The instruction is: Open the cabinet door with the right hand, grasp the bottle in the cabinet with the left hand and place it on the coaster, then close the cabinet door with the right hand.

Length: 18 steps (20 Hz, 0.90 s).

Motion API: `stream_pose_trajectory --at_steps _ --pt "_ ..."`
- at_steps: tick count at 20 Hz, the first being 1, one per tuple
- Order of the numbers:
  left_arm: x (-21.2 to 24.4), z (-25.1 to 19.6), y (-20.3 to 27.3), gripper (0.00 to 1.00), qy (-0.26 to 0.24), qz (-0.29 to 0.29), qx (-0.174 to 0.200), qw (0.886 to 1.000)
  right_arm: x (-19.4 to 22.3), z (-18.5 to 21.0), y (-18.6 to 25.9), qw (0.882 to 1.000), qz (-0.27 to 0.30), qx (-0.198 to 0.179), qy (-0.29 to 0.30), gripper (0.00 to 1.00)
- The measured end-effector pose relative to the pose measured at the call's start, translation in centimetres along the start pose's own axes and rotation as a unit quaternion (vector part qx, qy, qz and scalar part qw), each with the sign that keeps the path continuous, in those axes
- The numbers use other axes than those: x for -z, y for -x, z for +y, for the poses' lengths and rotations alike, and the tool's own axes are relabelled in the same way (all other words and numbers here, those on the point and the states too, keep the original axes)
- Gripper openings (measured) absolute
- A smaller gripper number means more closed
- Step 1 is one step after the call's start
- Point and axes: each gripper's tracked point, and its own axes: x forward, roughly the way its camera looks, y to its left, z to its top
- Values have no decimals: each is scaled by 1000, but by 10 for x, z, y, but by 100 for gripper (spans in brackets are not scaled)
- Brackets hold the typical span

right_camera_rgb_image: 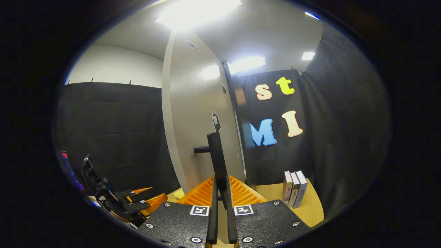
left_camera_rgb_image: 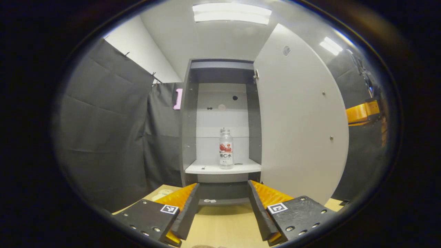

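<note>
The cabinet [left_camera_rgb_image: 220, 124] stands tall at the middle of the left gripper view, grey-sided with a pale back panel, its inside open to the camera. Its door [left_camera_rgb_image: 299, 117] is swung wide to the right; in the right gripper view the same door shows edge-on, a broad pale slab rising toward the ceiling lights. The wooden surface [left_camera_rgb_image: 224, 224] runs under the cabinet's foot and out to the right, where three books [right_camera_rgb_image: 295, 188] stand upright near the booth wall.

Inside the cabinet a white shelf [left_camera_rgb_image: 206, 167] crosses the opening, and the bottle [left_camera_rgb_image: 226, 148] stands upright on it, a little right of centre — clear, with a red-and-white label and a pale cap, apart from both side walls.

The left gripper [left_camera_rgb_image: 223, 210] hovers low over the surface in front of the cabinet, its jaws spread wide with nothing between them, the bottle well beyond them. It also appears at the lower left of the right gripper view, beside the door's edge.

The right gripper [right_camera_rgb_image: 221, 193] has its jaws drawn almost together around the dark vertical handle [right_camera_rgb_image: 215, 155] on the door's outer face — both fingers press on the bar, which rises between them and joins the door by a short stub.
</note>
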Motion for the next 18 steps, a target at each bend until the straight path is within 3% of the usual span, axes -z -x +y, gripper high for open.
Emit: stream_pose_trajectory --at_steps 1,2,4,6,7,8,9,10,11,13,18 --pt "-4 0 -6 78 -4 -2 -1 1000 1 -1 4 1000 -3 0 -2 12" --pt "-9 0 -15 83 -8 -5 -1 1000 2 -2 10 1000 -4 -5 -7 12" --pt "-18 1 -33 78 -13 -11 -3 1000 5 -9 18 1000 -2 -5 -11 13" --pt "-28 1 -49 78 -11 -21 -4 1000 -5 -41 31 999 -28 43 9 18" --pt "-33 1 -59 83 -11 -26 -1 1000 -9 -54 40 997 -41 67 11 20" --pt "-38 1 -67 72 -11 -30 2 999 -11 -63 45 995 -52 83 8 23" --pt "-41 0 -78 78 -12 -31 7 999 -9 -72 50 993 -59 102 4 48" --pt "-44 -1 -90 78 -13 -33 14 999 -9 -83 55 990 -61 124 5 65" --pt "-45 -5 -102 78 -14 -33 20 999 -6 -96 61 987 -59 149 10 92" --pt "-51 -12 -125 78 -9 -35 40 999 -2 -118 71 979 -56 197 22 95" --pt "-48 -23 -188 77 10 -30 75 997 23 -139 82 963 -35 265 16 95"
